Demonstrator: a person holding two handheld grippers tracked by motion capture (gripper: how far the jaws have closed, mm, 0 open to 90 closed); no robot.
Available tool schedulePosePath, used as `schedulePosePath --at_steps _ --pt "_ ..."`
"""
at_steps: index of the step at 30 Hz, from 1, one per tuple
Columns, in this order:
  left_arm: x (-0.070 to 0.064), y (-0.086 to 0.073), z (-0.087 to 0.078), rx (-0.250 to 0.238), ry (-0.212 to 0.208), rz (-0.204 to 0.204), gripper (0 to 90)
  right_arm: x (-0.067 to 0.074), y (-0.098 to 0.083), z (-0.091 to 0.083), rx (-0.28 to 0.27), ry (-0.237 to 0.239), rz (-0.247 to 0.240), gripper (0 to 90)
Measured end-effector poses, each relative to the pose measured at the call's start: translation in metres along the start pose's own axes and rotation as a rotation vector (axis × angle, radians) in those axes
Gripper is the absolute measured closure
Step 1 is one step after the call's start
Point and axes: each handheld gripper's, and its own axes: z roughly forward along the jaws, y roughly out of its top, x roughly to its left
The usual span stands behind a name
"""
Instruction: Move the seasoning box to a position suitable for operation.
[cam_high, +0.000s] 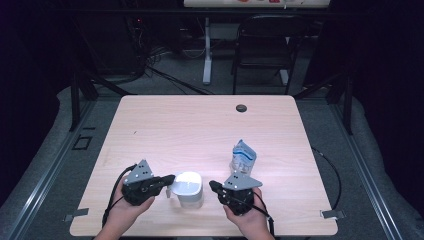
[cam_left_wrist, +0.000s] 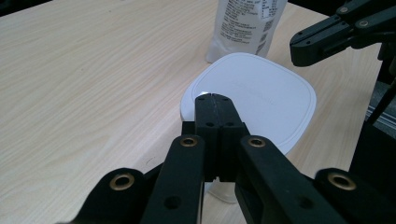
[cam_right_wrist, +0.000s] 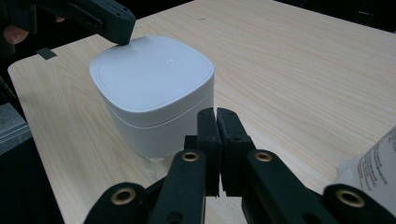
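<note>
On the bench (cam_high: 165, 127), I flank the white lidded container (cam_high: 188, 188), both jaws pressed together, left hand-held gripper (cam_high: 170, 178) touching its lid rim, right hand-held gripper (cam_high: 213, 186) just beside; smooth, rigid, probably slippery, best pinched at the rim.

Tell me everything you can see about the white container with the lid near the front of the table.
The white container is a squat, rounded-square tub that looks like matte plastic, closed by a flat white lid with a raised rim line. It stands upright on the wooden table, near the front edge, between the two tools. The left tool, jaws shut, has its tip at the lid's edge. The right tool, also shut, is close beside it without touching. A clear pouch stands just behind it.
</note>
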Motion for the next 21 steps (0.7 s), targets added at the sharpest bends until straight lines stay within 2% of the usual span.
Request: schedulePosePath --at_steps 21 --pt "0.0014 -0.0029 -0.0027 -0.001 0.012 -0.009 90.0 0.0079 0.0016 0.0088 0.017 0.039 -0.021 89.5"
